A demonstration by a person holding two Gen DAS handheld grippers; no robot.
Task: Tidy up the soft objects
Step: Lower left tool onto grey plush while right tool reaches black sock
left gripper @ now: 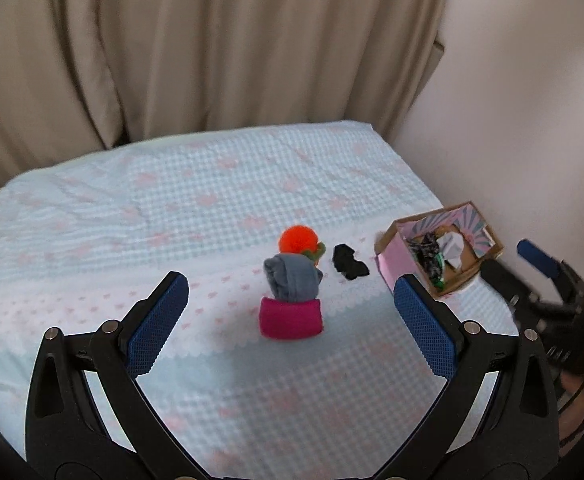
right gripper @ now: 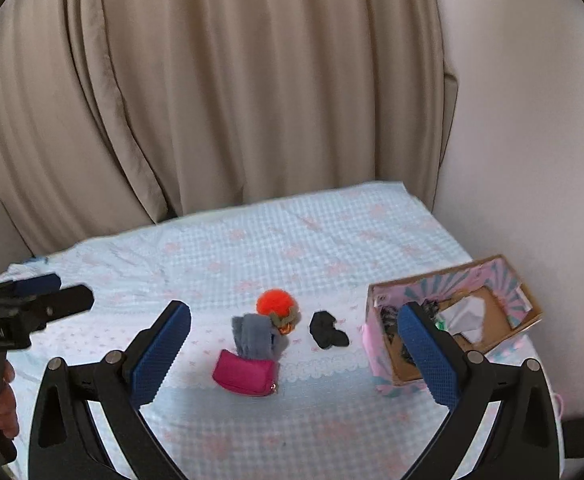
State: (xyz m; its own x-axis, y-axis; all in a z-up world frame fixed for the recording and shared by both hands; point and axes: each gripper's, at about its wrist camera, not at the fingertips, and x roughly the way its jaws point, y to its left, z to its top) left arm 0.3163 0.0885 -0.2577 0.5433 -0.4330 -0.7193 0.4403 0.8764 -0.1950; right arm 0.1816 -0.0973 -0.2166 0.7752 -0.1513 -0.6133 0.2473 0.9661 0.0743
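Hovering over the bed (left gripper: 172,184), both grippers have fingers spread wide with nothing held: left gripper (left gripper: 292,312), right gripper (right gripper: 294,354). The box (right gripper: 384,364) sits at the bed's right edge near the wall, so I'd approach from the roomy left side. Pouch (left gripper: 291,318), grey sock (left gripper: 292,278), pompom (left gripper: 298,239) and black scrap (left gripper: 348,262) cluster mid-bed; pinch the pouch squarely first.

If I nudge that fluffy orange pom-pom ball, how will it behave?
The fluffy orange pom-pom ball looks round, so it may roll, though the grey folded cloth beside it might stop it. Its fuzzy surface suggests it is light and squashes under the pads.
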